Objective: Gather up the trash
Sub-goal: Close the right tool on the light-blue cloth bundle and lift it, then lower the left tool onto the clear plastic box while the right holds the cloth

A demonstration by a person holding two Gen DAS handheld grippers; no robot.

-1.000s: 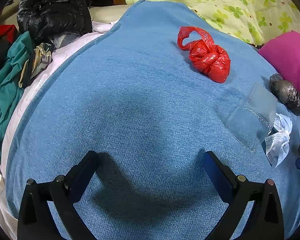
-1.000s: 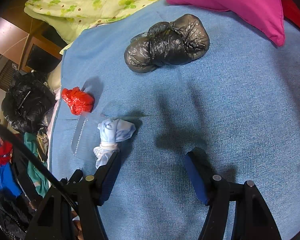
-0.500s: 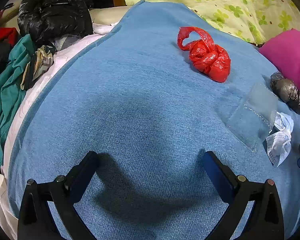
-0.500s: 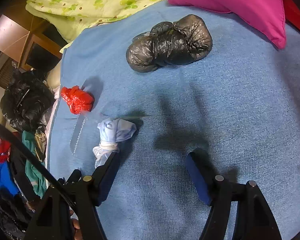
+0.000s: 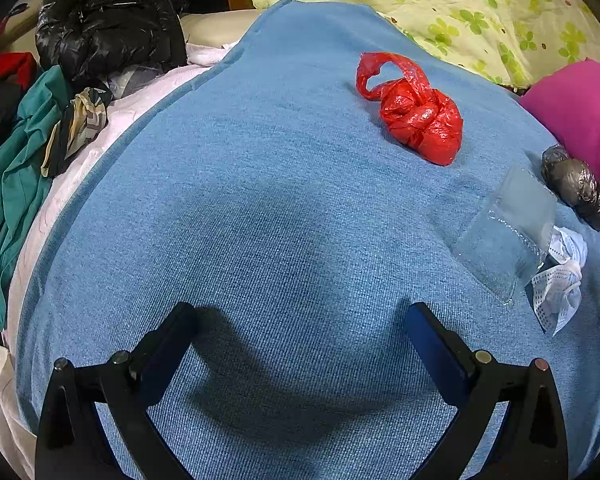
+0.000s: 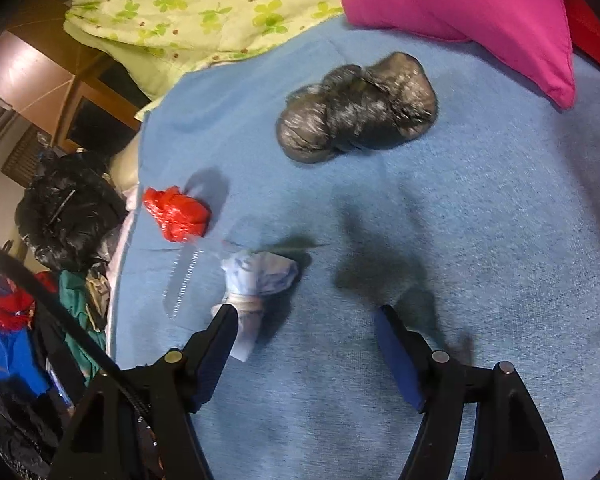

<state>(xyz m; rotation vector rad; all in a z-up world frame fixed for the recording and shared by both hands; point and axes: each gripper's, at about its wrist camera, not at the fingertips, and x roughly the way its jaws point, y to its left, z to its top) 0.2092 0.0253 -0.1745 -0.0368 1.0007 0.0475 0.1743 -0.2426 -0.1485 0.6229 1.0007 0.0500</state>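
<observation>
On the blue blanket (image 6: 480,208), crumpled face mask (image 6: 256,284) just beside the right gripper's (image 6: 306,320) left finger, jaws spread and empty, left gripper (image 5: 300,320) spread wide, hovering over bare fabric, red bag (image 5: 420,116) far right.

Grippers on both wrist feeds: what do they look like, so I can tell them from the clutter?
Both match: the left gripper and right gripper have black angular plastic arms with triangular cut-outs, round metal pins at the joints, and dark blue pads lining the jaws. A black cable crosses the right wrist view at left. No markings or sleeves show.
</observation>
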